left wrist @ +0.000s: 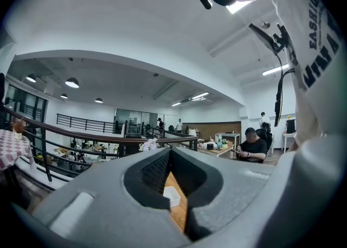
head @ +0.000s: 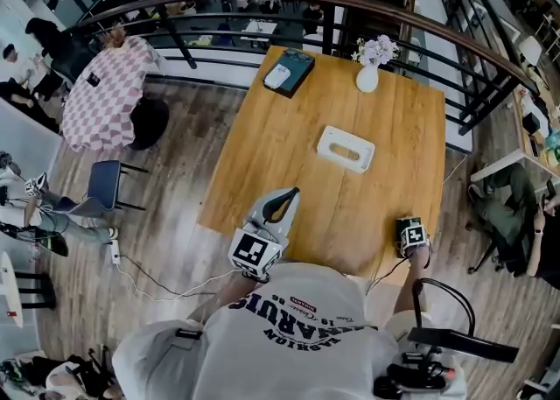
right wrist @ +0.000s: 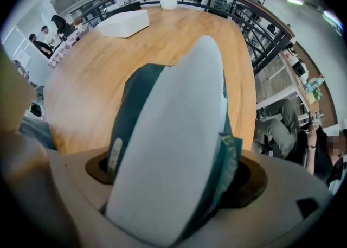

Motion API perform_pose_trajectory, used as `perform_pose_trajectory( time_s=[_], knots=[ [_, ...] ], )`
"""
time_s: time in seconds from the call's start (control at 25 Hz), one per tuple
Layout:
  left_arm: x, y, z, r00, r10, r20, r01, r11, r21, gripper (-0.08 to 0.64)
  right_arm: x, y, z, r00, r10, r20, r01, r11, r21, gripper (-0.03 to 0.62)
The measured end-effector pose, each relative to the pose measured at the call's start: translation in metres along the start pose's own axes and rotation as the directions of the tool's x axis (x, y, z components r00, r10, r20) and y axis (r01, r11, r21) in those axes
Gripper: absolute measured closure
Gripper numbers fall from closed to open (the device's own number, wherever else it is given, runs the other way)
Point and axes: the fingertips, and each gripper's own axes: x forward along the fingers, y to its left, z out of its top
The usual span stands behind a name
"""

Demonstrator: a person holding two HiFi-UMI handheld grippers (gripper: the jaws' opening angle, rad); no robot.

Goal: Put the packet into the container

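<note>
A white packet with teal edges fills the right gripper view, lying between the wide-apart jaws and spanning the gap; its near end is hidden by the gripper body. I cannot see the pads pressing on it. My right gripper points down at the near right edge of the wooden table, hiding the packet in the head view. The white container sits mid-table, well beyond it. My left gripper is held level over the table's near left edge, jaws together and empty; the container shows past them.
A white vase with flowers and a dark teal book with a white item on it stand at the table's far end. A curved railing runs behind it. A chair and a checked table are at the left.
</note>
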Motion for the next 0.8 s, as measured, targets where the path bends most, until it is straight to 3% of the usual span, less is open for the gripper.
perform_pose_trajectory(
  time_s=[0.08,0.44,0.8],
  knots=[
    [0.000,0.001,0.000,1.000,0.001,0.000,-0.001,1.000,0.000,0.558,-0.001,0.001,0.001,1.000,-0.017,-0.011,0.017,1.000,-0.007,0.153],
    [0.004,0.001,0.002,1.000,-0.003,0.002,0.003,1.000,0.000,0.558,-0.004,0.001,-0.001,0.999,-0.009,-0.034,0.008,0.999,-0.037,0.158],
    [0.003,-0.001,-0.007,1.000,-0.010,0.000,0.010,1.000,-0.002,0.558,-0.010,0.004,-0.008,0.996,-0.030,-0.085,0.018,0.991,-0.136,0.170]
  ],
)
